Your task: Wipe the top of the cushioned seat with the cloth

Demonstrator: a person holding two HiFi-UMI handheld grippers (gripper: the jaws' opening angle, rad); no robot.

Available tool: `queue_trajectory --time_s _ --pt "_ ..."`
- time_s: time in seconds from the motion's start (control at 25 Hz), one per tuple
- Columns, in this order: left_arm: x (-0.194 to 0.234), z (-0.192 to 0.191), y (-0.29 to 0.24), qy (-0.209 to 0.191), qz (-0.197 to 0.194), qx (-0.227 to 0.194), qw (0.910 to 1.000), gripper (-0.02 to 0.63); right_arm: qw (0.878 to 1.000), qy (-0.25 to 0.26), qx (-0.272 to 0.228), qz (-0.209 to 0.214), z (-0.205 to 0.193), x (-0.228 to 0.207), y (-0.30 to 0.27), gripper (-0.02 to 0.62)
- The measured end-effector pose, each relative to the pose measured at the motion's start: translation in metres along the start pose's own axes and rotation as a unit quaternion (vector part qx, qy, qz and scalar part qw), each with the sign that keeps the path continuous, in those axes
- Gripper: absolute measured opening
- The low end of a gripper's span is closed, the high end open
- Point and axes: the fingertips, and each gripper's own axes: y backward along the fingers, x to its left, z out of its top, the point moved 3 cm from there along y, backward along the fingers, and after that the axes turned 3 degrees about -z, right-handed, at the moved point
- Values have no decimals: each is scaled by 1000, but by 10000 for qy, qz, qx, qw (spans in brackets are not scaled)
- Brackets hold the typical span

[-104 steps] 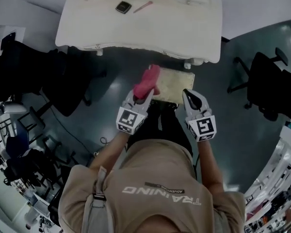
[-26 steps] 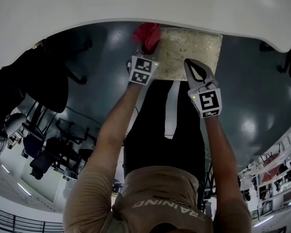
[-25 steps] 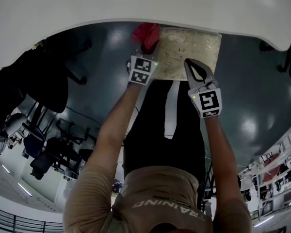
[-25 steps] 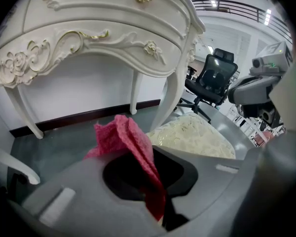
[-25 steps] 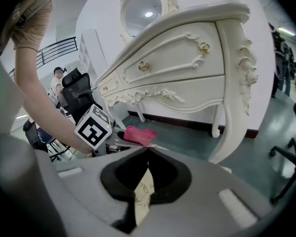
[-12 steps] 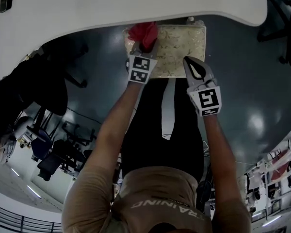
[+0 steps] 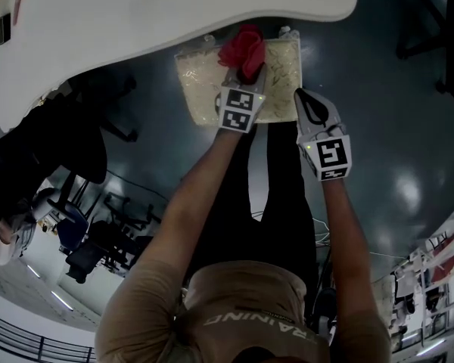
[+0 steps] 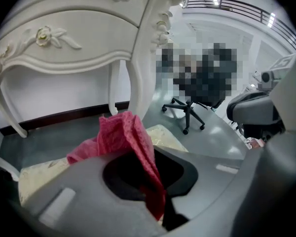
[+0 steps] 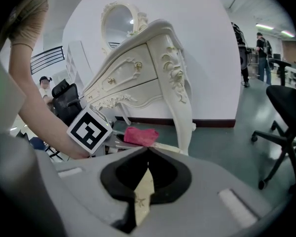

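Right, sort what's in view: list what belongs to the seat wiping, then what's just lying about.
In the job:
cloth, clamped in the left hand-held gripper
seat, below the cloth

Just about:
right hand-held gripper, shut and empty
white table
office chair

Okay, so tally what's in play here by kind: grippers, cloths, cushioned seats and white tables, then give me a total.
Cloth: 1, red
Cushioned seat: 1, cream
White table: 1
Grippers: 2, the left gripper shut on the cloth, the right gripper shut with nothing in it
Total: 5
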Motion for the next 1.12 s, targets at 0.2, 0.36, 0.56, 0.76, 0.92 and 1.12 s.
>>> queue_trajectory --time_s 0.2,0.36,0.56,0.76,0.92,1.12 --pt "-35 15 -24 -189 -131 12 9997 38 9998 -146 -67 -90 -9 -30 17 2" --pt "-65 24 -40 -385 -322 137 9986 38 9997 -211 -39 -144 -19 -51 34 2" --pt "-91 28 -62 -426 -407 255 9979 38 9996 -245 -68 -135 -26 -74 49 2" --pt "-118 27 -78 -659 -567 463 9951 38 9991 -326 -70 -256 -35 -102 66 2" --pt "-143 33 -79 -688 -824 399 9934 38 9990 -321 -30 -313 -42 -118 79 2" --pt "-167 35 -64 -789 -1230 220 9890 38 9990 -300 -30 -330 -41 -117 78 2"
